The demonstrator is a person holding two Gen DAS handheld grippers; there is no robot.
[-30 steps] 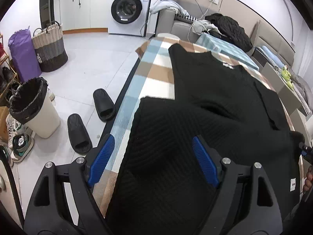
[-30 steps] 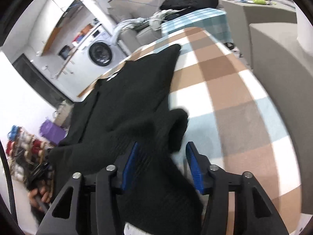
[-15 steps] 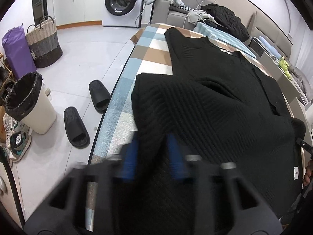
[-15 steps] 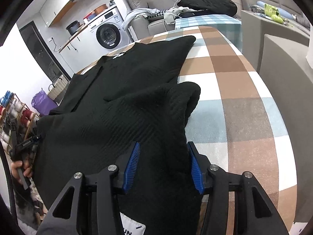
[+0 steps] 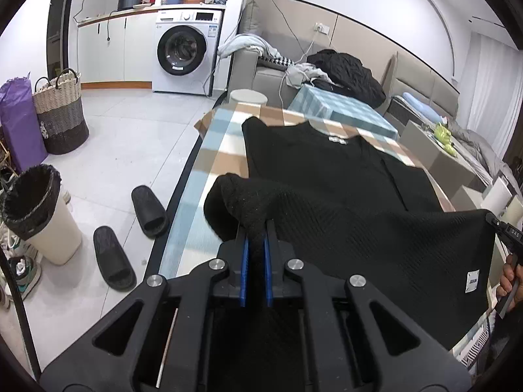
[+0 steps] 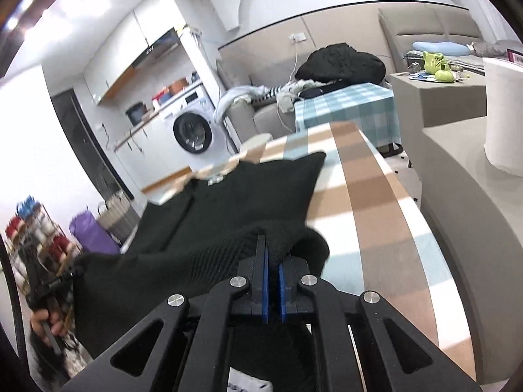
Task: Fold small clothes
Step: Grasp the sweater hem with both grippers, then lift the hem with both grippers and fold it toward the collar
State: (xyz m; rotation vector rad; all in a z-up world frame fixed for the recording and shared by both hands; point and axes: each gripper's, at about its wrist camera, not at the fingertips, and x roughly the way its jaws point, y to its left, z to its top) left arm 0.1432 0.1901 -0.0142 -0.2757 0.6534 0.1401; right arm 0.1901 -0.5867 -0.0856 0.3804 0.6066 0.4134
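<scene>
Both jaws have just been closing and are now clamped on knit: left gripper [image 5: 256, 245] and right gripper [image 6: 273, 263] each pinch a near corner of the black sweater [image 5: 343, 176], hem raised off the near edge of the checked tabletop [image 5: 215, 150]. Its long axis runs away from both jaws toward the collar at the far edge. Both grippers point forward and slightly down.

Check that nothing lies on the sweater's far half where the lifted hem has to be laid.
Nothing visible lies there. The left gripper and right gripper each pinch a near corner of the black sweater; its far half lies flat and bare on the checked tablecloth, only its neck label showing.
</scene>
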